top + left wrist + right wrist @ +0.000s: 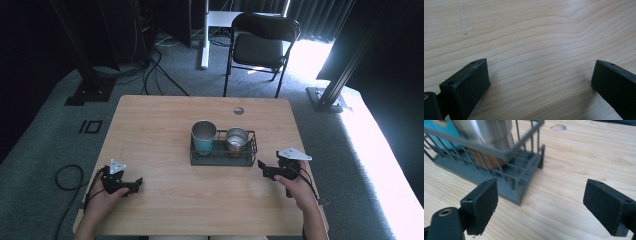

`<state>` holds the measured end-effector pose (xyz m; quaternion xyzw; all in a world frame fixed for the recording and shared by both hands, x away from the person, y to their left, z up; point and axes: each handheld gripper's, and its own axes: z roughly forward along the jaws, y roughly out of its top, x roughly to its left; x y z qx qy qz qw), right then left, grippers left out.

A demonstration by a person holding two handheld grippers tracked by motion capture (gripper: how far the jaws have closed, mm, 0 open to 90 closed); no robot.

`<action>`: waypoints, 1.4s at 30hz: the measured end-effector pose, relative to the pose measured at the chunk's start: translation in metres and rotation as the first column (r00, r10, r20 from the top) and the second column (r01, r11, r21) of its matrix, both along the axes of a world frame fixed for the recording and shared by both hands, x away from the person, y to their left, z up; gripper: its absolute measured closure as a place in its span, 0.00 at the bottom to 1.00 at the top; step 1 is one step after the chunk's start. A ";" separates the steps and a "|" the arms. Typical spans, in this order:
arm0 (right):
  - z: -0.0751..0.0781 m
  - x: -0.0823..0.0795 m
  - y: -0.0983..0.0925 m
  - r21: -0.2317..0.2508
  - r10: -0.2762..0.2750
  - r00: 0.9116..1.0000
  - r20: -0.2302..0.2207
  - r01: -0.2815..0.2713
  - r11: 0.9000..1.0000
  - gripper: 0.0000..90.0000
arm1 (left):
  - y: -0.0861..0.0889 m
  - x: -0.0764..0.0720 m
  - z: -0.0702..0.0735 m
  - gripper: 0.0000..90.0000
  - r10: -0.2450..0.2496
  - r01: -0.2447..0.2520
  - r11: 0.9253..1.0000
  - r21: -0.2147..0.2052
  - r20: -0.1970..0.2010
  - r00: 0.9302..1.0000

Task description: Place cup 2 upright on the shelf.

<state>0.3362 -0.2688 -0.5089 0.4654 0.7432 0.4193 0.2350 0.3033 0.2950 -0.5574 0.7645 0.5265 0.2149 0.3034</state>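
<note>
Currently both grippers gape empty: right gripper [262,166] sits just off the 3 o'clock end of the dark wire basket [222,159] holding the steel cup [236,139], left gripper [136,183] rests well apart at 8 o'clock, so approach level, square to the rim.

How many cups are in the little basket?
2. The teal cup stands in the left half of the wire basket; the silver cup stands in the right half, next to it. Nothing looks hidden behind them.
</note>
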 end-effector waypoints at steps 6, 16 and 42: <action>-0.007 -0.004 -0.008 -0.001 -0.027 1.000 -0.014 0.027 1.000 0.14 | 0.000 0.000 0.000 0.03 0.000 0.000 1.000 0.000 0.000 1.000; -0.018 -0.008 -0.021 -0.020 -0.094 0.995 -0.025 0.094 0.995 0.14 | 0.000 0.000 0.000 0.03 0.000 0.000 1.000 0.000 0.000 1.000; -0.036 -0.027 -0.041 -0.061 -0.205 0.975 -0.081 0.200 0.978 0.14 | 0.000 0.000 0.000 0.03 0.000 0.000 1.000 -0.001 0.000 1.000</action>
